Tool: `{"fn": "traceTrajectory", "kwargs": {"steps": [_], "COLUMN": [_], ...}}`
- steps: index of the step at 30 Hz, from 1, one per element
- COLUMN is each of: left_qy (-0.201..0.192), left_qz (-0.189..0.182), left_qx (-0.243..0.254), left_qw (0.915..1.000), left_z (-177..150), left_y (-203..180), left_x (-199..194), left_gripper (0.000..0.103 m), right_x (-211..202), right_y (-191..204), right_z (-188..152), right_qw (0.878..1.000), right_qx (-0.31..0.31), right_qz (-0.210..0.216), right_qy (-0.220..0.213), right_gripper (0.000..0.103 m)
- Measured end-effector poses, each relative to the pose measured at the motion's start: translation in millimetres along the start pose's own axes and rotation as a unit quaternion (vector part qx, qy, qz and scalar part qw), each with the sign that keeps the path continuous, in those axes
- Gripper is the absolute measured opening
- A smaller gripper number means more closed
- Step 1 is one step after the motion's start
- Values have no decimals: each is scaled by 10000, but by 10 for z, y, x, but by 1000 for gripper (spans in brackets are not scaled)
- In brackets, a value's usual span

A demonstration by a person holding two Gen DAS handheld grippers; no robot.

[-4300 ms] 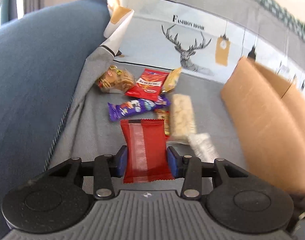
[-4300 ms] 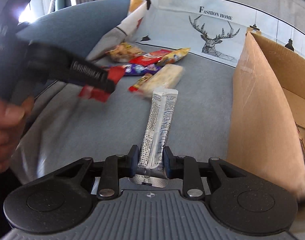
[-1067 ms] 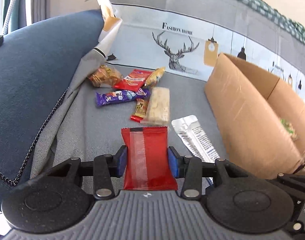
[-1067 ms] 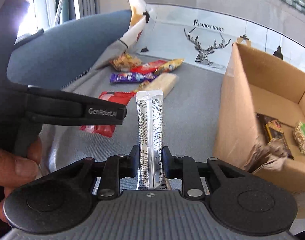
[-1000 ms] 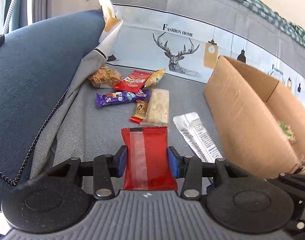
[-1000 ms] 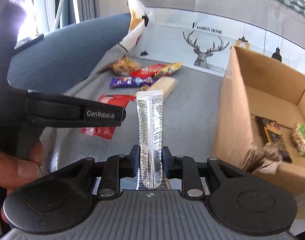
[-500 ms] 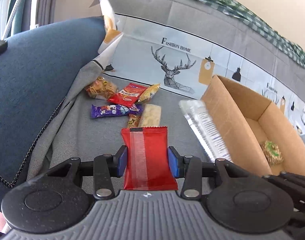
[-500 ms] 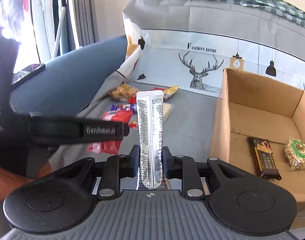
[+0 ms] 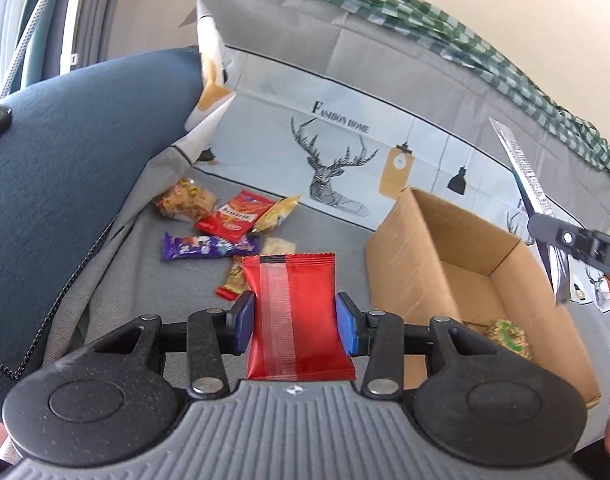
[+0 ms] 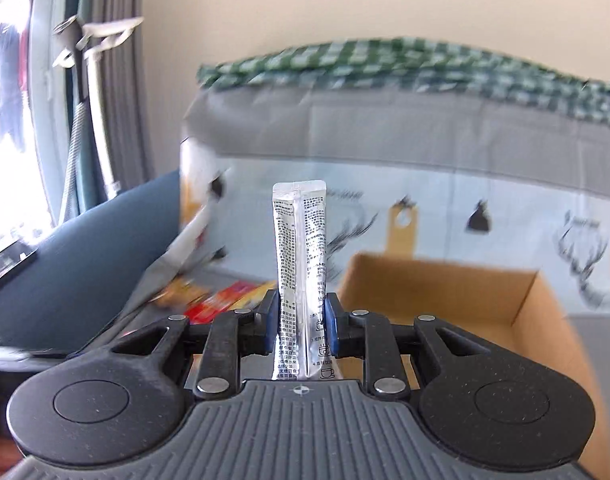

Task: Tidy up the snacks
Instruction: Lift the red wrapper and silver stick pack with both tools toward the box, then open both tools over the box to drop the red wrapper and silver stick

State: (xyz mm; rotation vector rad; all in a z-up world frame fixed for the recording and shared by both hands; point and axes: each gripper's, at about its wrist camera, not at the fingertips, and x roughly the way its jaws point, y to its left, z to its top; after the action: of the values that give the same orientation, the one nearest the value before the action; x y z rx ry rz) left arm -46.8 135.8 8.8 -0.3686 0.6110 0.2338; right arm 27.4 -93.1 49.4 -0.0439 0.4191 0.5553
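Left gripper pinches red packet; right gripper pinches silver sachet; cardboard box floor mostly hidden, right-wrist background blurred.

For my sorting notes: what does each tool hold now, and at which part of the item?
Left tool: flat red foil snack packet, clamped across its lower half. Right tool: long silver foil sachet, clamped near its lower end.

Left gripper pointed downward, blue pads clamped on either side of a red packet, right gripper raised higher at the right, jaws nearly together, pinching a silver sachet that stood upright
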Motion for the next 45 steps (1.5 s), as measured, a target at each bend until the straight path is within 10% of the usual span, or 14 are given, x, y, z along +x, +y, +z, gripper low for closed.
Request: {"fn": "traceTrajectory", "kwargs": {"steps": [22,34,45], "left_qy": [-246,-442,-70], "left_qz": [-846,-1680,-2027], "left_qx": [634,1269,1586], "left_qw": [9941,9766,9663], "left_z": [75,526,285], "left_y": [-960,-1927,-1950], "left_x": [31,461,818], "left_gripper": [47,47,47], "right_x": [-158,-267,-133], "right_y": [-1139,-1510,-1580], "right_z": [-348,-455,-463], "right_qw": [9925,9795,9726], "right_qx": [847,1137,1198], "right_qz": [-882,-1663,-1992], "right_qy": [40,-13,85], "right_gripper": [25,25,25]}}
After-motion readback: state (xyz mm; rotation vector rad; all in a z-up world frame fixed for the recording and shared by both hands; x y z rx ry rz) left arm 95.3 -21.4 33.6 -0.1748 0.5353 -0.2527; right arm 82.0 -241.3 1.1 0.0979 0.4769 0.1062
